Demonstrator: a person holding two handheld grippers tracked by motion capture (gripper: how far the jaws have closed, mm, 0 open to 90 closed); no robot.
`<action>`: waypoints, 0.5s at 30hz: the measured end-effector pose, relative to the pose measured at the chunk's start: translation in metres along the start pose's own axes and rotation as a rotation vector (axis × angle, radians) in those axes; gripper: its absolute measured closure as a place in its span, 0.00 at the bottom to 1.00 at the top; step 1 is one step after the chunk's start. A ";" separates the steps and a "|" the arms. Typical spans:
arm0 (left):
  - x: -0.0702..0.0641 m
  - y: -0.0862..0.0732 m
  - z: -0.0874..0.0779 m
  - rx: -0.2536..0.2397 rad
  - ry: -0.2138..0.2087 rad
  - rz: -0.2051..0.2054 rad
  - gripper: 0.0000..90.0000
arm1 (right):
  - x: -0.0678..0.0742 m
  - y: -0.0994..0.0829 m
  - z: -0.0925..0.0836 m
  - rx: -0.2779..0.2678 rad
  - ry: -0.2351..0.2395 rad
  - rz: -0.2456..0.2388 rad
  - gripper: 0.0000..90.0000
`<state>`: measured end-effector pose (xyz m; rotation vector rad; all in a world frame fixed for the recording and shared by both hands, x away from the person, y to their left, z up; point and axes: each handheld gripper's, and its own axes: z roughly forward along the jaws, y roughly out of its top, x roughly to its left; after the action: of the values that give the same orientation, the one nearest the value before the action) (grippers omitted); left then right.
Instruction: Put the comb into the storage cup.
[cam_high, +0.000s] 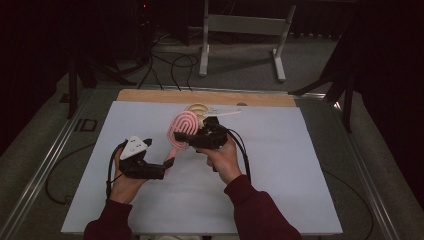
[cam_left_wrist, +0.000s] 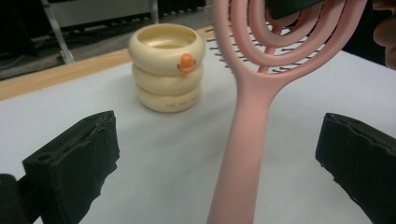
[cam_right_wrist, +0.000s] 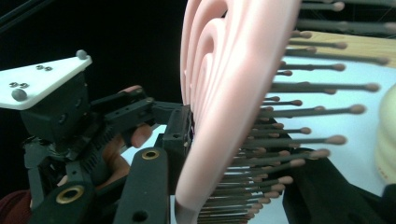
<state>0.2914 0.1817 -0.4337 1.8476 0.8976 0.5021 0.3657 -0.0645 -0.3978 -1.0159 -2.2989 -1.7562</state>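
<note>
Right gripper view: pink hairbrush (cam_right_wrist: 224, 107) handle cut off, cream holder (cam_right_wrist: 386, 135) mostly hidden.

You sit at a table (cam_high: 280, 165) covered with a pale white sheet, and a strip of bare wood (cam_high: 150, 96) shows along its far edge. Metal rails (cam_high: 45, 165) run along both sides of it. Beyond the table, grey carpeted floor (cam_high: 240, 67) stretches back to a white frame stand (cam_high: 245, 25) on two legs with flat feet. Black cables (cam_high: 170, 65) loop across the carpet near it. Dark tripod legs (cam_high: 340, 82) stand at your far right. The back of the room is very dark, with one small red light (cam_high: 145, 6) glowing there.
</note>
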 end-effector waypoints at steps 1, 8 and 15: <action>0.000 0.000 -0.001 -0.002 0.001 -0.002 0.00 | -0.001 0.001 -0.001 -0.004 0.000 0.000 0.71; 0.002 -0.009 -0.011 -0.033 0.050 0.010 0.00 | -0.006 0.005 -0.006 -0.017 -0.020 -0.001 0.71; 0.012 -0.029 -0.034 -0.116 0.139 -0.033 0.00 | -0.005 0.015 -0.013 -0.036 -0.027 -0.005 0.71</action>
<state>0.2661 0.2182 -0.4455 1.7064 0.9693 0.6553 0.3739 -0.0762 -0.3829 -1.0466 -2.2951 -1.8037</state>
